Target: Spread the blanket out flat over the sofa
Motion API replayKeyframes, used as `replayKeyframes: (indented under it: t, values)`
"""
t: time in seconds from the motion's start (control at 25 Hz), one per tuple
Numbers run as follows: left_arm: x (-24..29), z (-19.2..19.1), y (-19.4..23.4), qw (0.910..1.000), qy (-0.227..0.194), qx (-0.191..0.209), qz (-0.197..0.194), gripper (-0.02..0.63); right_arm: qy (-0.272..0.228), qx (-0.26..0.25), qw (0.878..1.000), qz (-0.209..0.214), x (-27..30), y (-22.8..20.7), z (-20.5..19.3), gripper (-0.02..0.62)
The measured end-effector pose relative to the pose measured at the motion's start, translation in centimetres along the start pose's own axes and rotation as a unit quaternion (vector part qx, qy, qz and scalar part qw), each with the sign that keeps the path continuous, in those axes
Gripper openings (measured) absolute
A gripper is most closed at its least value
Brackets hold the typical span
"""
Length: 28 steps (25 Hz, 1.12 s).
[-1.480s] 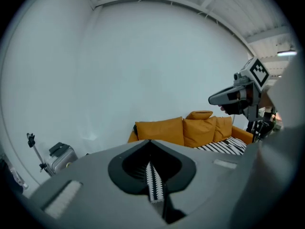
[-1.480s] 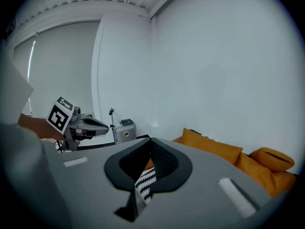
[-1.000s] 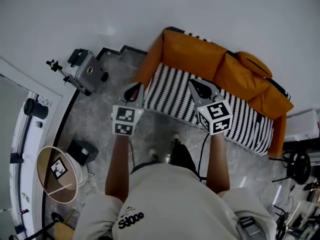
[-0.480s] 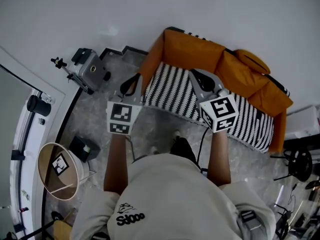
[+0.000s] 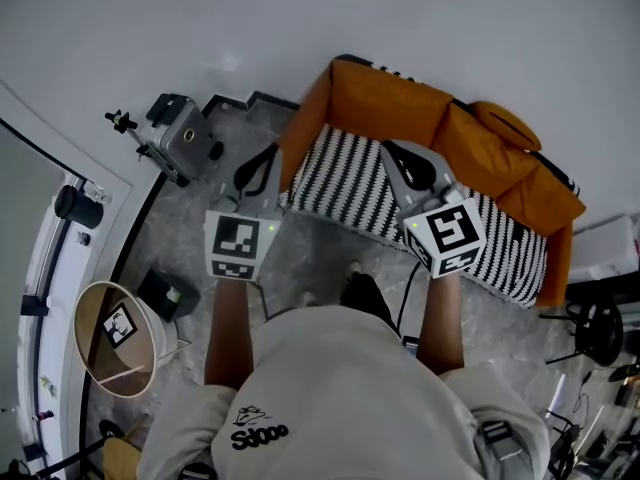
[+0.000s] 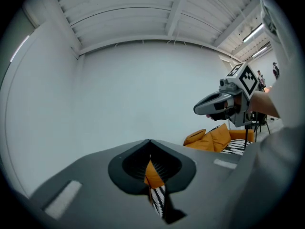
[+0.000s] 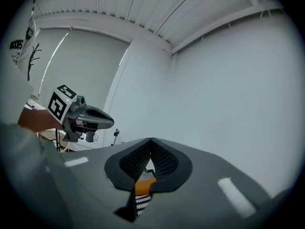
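A black-and-white striped blanket lies over the seat of an orange sofa. In the head view my left gripper holds the blanket's near left edge, and my right gripper holds that edge further right. Both are shut on the fabric. A pinched fold of orange and striped cloth shows between the shut jaws in the left gripper view. Its counterpart shows between the shut jaws in the right gripper view. Each gripper sees the other held level: the right one, the left one.
An orange cushion rests on the sofa's right end. A grey device on a tripod stands left of the sofa. A round basket and a black box sit on the floor at left. Chairs and gear crowd the right.
Both grippers have risen with the blanket's edge, their marker cubes now larger in the head view. The left one has drifted leftward. Both stay shut.
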<state>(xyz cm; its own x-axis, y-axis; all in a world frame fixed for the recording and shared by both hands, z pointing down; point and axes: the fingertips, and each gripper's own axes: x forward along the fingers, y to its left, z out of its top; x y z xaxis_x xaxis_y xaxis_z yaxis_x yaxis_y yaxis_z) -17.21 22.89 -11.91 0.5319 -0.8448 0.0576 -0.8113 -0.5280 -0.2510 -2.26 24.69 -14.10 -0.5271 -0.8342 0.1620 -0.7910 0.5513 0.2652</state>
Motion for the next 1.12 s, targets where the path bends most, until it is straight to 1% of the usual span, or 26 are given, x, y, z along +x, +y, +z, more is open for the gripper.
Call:
replayKeyframes:
  t: [0.32,0.76,1.12]
  values:
    - [-0.7,-0.1,0.3,0.9999,-0.001,0.011,-0.007,0.009,0.021,0.0,1.0,0.006,1.1,0.9,-0.9,0.002]
    - [-1.0,-0.6,1.1,1.0,0.0,0.004,-0.005,0.009,0.025,-0.002,1.0,0.007,1.9,1.3,-0.8,0.002]
    - [-1.5,-2.0,2.0,0.9999,0.009,-0.005,0.0,0.009,0.03,-0.004,0.999,0.015,2.9,2.5,-1.2,0.002]
